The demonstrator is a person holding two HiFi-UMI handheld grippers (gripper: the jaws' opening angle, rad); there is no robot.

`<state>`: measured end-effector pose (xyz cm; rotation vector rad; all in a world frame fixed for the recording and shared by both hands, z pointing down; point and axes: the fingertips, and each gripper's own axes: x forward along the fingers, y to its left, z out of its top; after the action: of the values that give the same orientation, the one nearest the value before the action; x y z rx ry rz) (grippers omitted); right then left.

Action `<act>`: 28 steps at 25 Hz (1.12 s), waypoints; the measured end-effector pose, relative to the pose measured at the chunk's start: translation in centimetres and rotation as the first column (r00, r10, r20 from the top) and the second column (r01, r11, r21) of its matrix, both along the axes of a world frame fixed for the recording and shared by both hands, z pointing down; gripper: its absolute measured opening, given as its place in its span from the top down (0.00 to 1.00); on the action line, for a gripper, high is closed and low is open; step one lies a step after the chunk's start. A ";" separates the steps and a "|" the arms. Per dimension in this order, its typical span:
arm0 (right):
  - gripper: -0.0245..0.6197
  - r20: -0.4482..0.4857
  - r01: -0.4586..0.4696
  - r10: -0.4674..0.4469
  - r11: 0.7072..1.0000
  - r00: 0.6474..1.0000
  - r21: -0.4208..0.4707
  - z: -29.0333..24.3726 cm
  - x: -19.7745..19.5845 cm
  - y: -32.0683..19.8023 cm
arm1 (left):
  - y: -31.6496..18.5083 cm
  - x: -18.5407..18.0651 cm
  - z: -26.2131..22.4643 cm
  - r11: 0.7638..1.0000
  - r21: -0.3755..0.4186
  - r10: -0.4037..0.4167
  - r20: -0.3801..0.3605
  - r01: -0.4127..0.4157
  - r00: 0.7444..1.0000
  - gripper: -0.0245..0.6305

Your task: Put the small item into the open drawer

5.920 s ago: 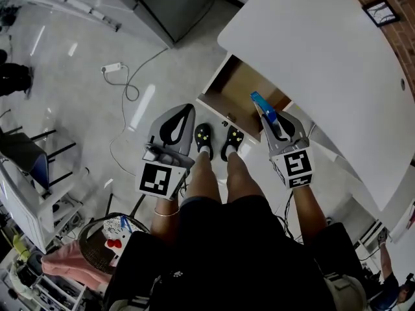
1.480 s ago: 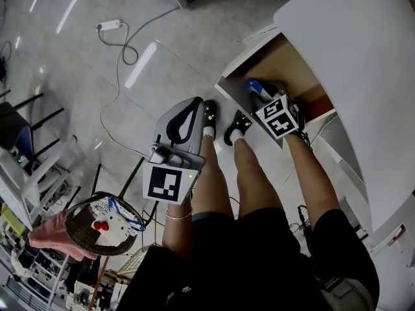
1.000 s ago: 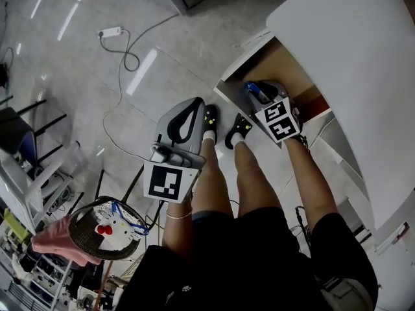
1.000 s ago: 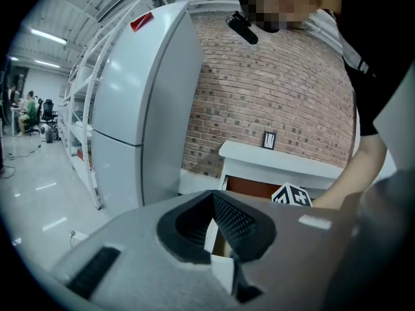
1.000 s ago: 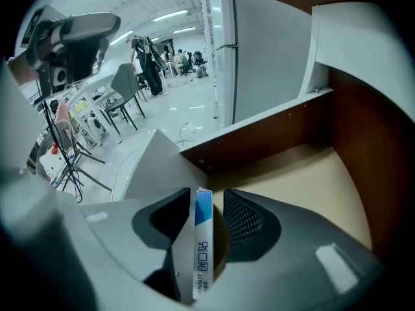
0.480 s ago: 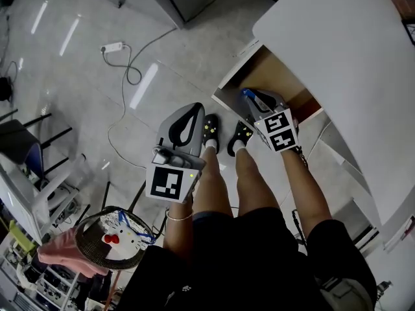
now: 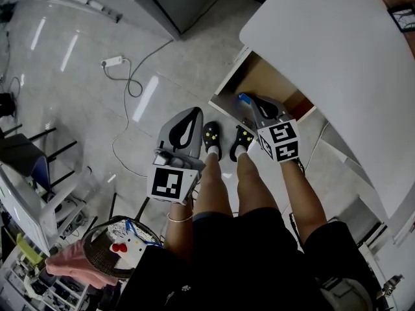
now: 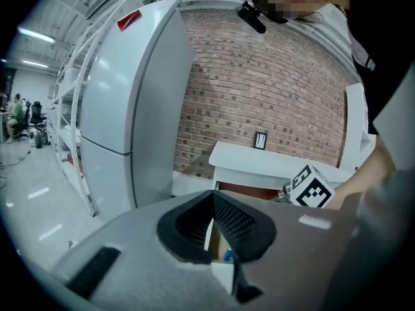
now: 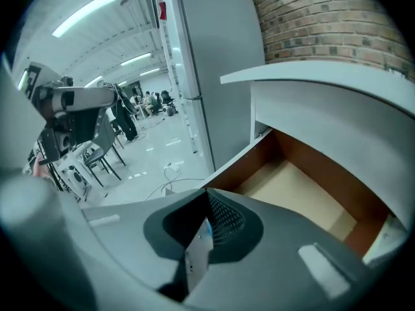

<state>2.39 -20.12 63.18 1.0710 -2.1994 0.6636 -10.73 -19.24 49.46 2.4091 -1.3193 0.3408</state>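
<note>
Right gripper [image 7: 250,101]: jaws just closed, clenched on nothing, angled down over open white drawer with tan wooden floor [image 7: 262,76]. Small blue item [image 7: 242,98] sits just beyond its tips, apparently inside the drawer front, so judged released. Left gripper [image 7: 192,109] clenched, empty, parked aside.

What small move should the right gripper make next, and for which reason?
Probably raise the right gripper clear of the open drawer and away from it. Its jaws have just closed and seem to pinch nothing. A small blue item appears to lie inside the drawer near its front, so the placing looks done.
</note>
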 end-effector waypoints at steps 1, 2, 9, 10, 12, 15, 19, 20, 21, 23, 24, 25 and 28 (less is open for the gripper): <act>0.95 0.010 -0.015 0.015 1.000 1.000 0.008 -0.5 0.1 -0.1 | 0.0 0.1 -0.1 1.000 0.000 0.005 0.001 -0.005 1.000 0.97; 0.95 0.020 -0.029 0.029 0.999 0.999 0.015 -1.0 0.3 -0.1 | -0.1 0.2 -0.3 1.000 0.000 0.010 0.001 -0.010 1.000 0.98; 0.95 0.079 -0.123 0.119 0.991 0.990 0.047 -4.8 1.4 0.0 | -0.1 0.7 -1.9 0.999 0.014 0.049 0.005 -0.049 0.999 0.97; 0.95 0.084 -0.133 0.129 0.990 0.988 0.049 -5.3 1.5 0.1 | -0.1 0.7 -2.2 0.998 0.018 0.055 0.006 -0.055 0.998 0.98; 0.95 0.095 -0.153 0.148 0.987 0.984 0.054 -6.3 1.7 0.2 | -0.1 0.8 -2.7 0.997 0.022 0.067 0.008 -0.068 0.998 0.98; 0.95 0.104 -0.180 0.173 0.982 0.980 0.065 -7.5 2.2 0.0 | -0.4 1.0 -3.3 0.996 0.023 0.082 0.011 -0.082 0.997 0.98; 0.95 0.110 -0.206 0.196 0.975 0.974 0.085 -9.1 2.7 -0.2 | -0.6 1.3 -3.9 0.996 0.018 0.092 0.011 -0.092 0.996 0.98; 0.95 0.112 -0.211 0.200 0.973 0.973 0.090 -9.5 2.8 -0.3 | -0.6 1.4 -4.1 0.995 0.017 0.095 0.009 -0.095 0.995 0.98; 0.95 0.114 -0.217 0.206 0.972 0.972 0.095 -9.8 3.0 -0.3 | -0.7 1.5 -4.3 0.995 0.016 0.098 0.008 -0.098 0.995 0.98; 0.95 0.120 -0.231 0.219 0.968 0.968 0.102 -10.6 3.4 -0.3 | -0.7 1.9 -4.7 0.994 0.019 0.108 0.009 -0.108 0.994 0.98; 0.95 0.123 -0.238 0.225 0.965 0.967 0.106 -11.0 3.6 -0.2 | -0.8 2.0 -5.0 0.993 0.022 0.115 0.010 -0.115 0.993 0.98; 0.95 0.126 -0.245 0.231 0.963 0.965 0.110 -11.4 3.8 -0.2 | -0.8 2.2 -5.2 0.992 0.024 0.120 0.012 -0.121 0.993 0.98; 0.95 0.138 -0.265 0.248 0.957 0.959 0.120 -12.5 4.3 0.0 | -0.8 2.6 -5.8 0.991 0.029 0.131 0.015 -0.131 0.991 0.98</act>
<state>6.73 -20.12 50.64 1.4407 -2.2568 0.7128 -8.16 -20.07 43.63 2.5292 -1.1822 0.3746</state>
